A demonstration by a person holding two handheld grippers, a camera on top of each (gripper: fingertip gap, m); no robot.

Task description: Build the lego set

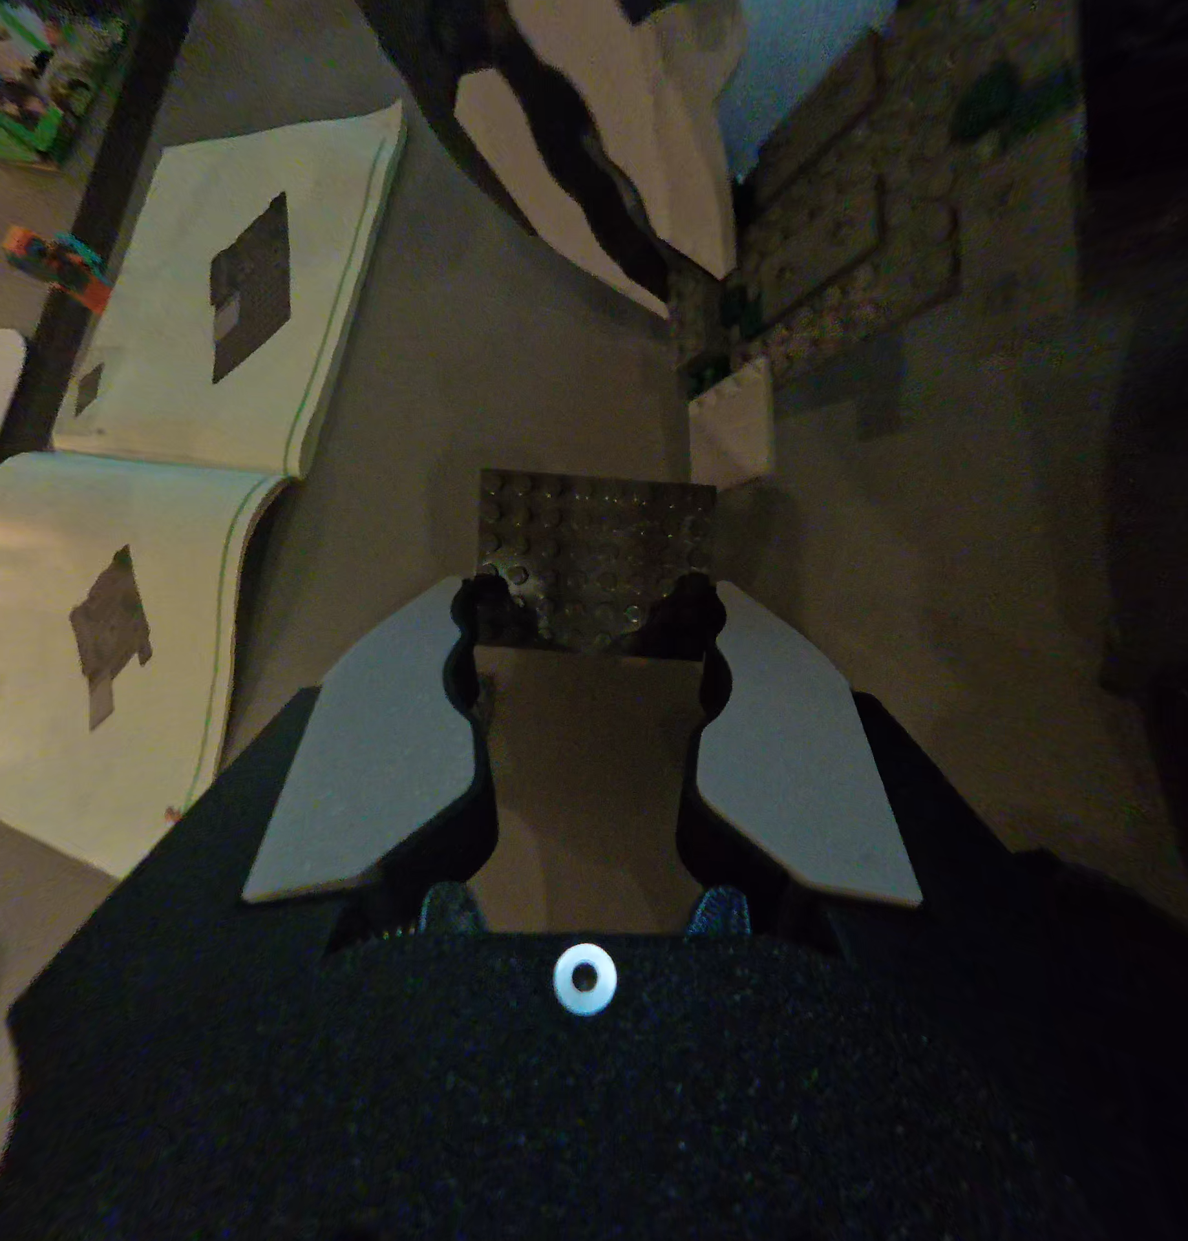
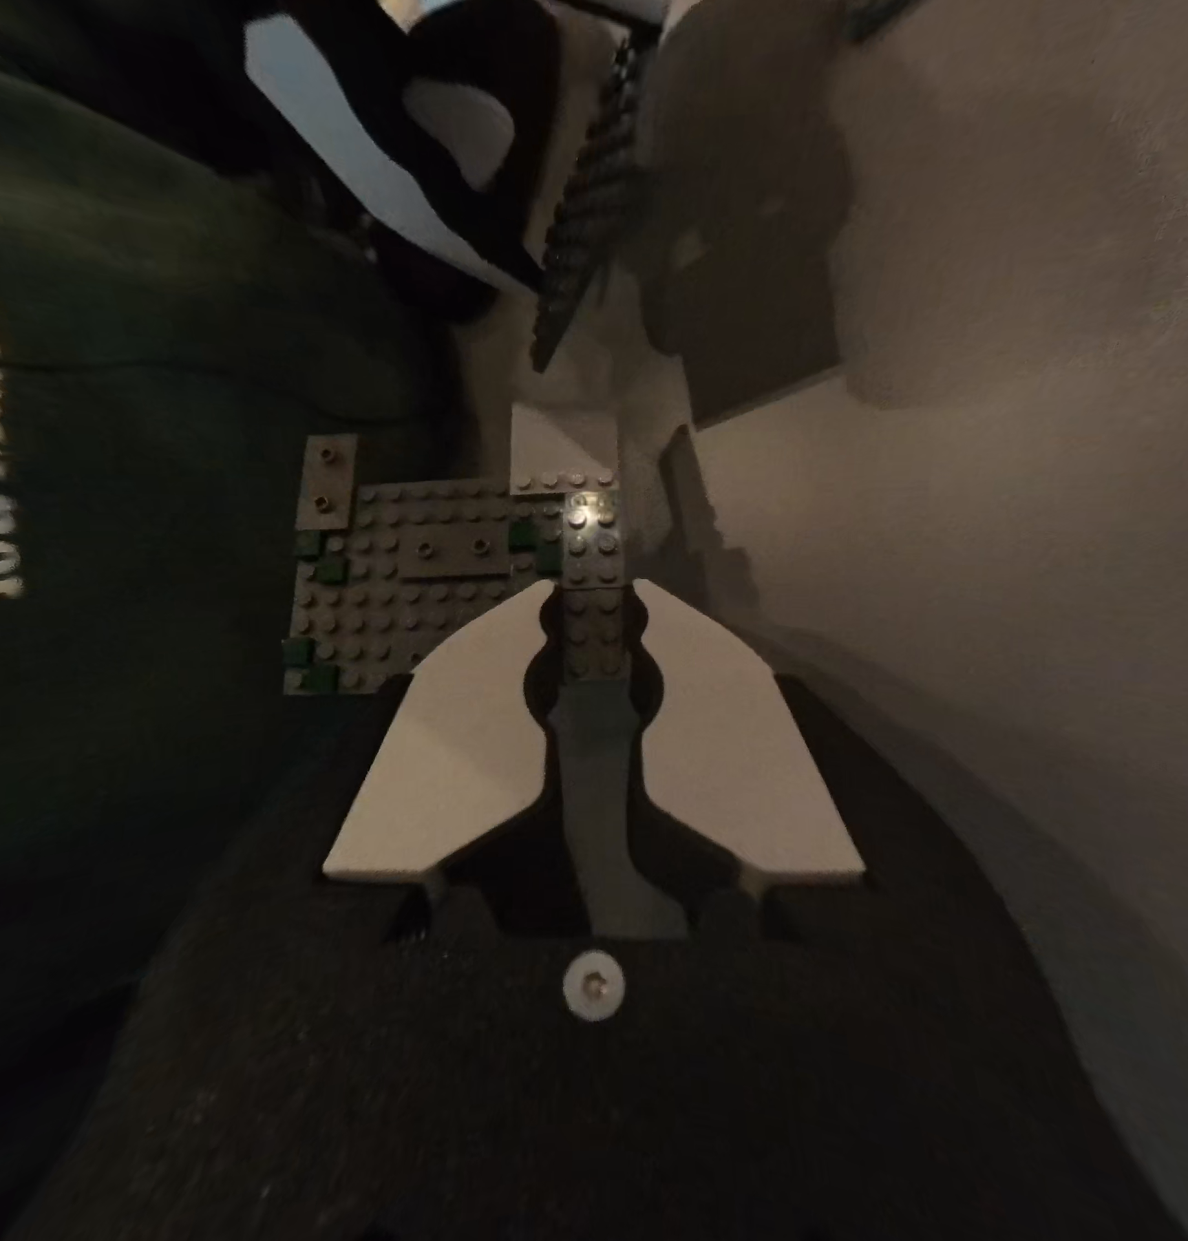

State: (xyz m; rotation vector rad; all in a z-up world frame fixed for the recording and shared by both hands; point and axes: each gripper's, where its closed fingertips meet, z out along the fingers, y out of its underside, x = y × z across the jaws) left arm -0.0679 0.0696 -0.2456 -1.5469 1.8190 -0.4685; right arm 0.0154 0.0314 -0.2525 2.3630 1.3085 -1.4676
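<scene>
I am holding a two-finger gripper in each hand over a pale table (image 1: 390, 376) in dim light. My left gripper (image 1: 588, 604) is clamping a dark grey studded plate (image 1: 595, 530) by its near edge, one fingertip pressing on each side, so the plate is sticking out flat ahead of the fingers and lifted off the table. My right gripper (image 2: 592, 624) is closing narrowly on a dark grey two-stud-wide strip (image 2: 592, 571) that is forming the right edge of a larger grey lego base (image 2: 390, 591), which is carrying small green tiles and smooth grey tiles; the whole base appears to be hanging from that grip, though the picture is too dark for me to be sure it is off the table. In the left wrist view the right gripper is showing at upper centre with the base beside it, and an open instruction booklet (image 1: 195, 430) is lying to the left, with a green box (image 1: 34, 80) in the far corner. A person's dark green sleeve (image 2: 128, 336) is filling the left of the right wrist view.
</scene>
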